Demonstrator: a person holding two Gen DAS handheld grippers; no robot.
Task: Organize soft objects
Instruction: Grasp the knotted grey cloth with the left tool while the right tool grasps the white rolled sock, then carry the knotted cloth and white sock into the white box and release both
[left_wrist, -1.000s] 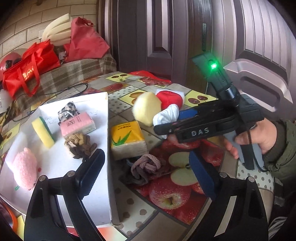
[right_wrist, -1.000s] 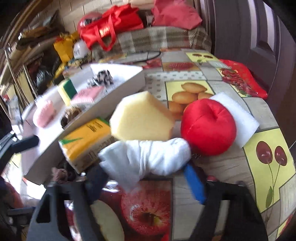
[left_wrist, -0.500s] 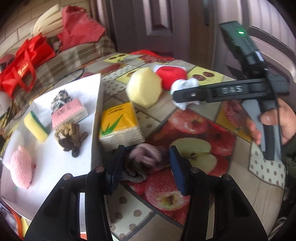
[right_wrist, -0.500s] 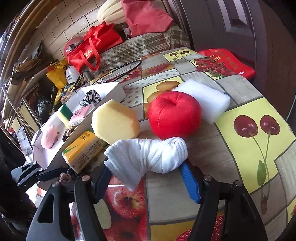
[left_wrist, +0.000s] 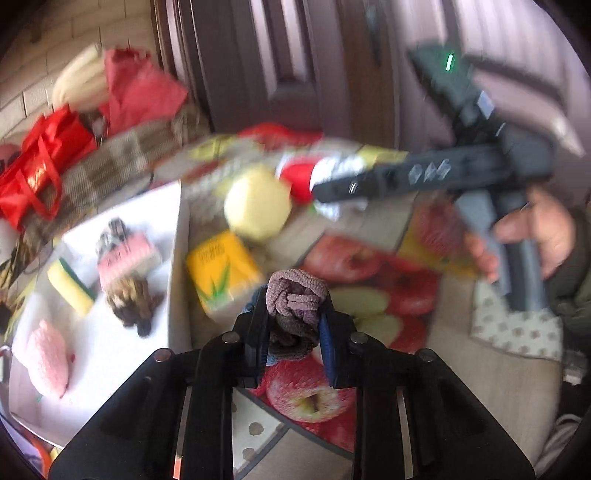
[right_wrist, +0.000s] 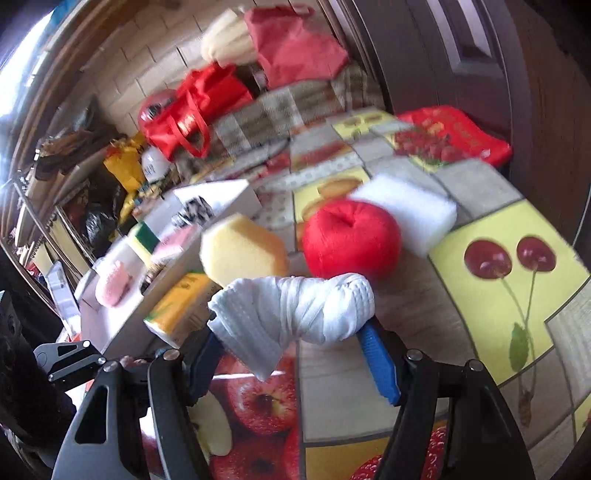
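Note:
My left gripper (left_wrist: 291, 314) is shut on a knotted mauve cloth (left_wrist: 295, 299) and holds it over the fruit-print table beside the white box (left_wrist: 110, 354). My right gripper (right_wrist: 295, 332) is shut on a knotted white cloth (right_wrist: 291, 314), held above the table; it also shows in the left wrist view (left_wrist: 332, 184). On the table lie a yellow sponge (right_wrist: 242, 249), a red plush apple (right_wrist: 351, 238), a white foam block (right_wrist: 406, 206) and a yellow tissue pack (left_wrist: 221, 269). The box holds a pink plush (left_wrist: 46, 356), a brown knot (left_wrist: 131, 299), a pink pack (left_wrist: 125, 258) and a yellow-green sponge (left_wrist: 68, 286).
A red flat package (right_wrist: 454, 133) lies at the table's far edge by the dark door. Red bags (right_wrist: 195, 107) and clutter sit on a checked cloth behind the table. Shelves with goods (right_wrist: 74, 192) stand at the left.
My left gripper has closed on the mauve cloth and lifted it off the table. My right gripper has stayed shut on the white cloth and moved slightly.

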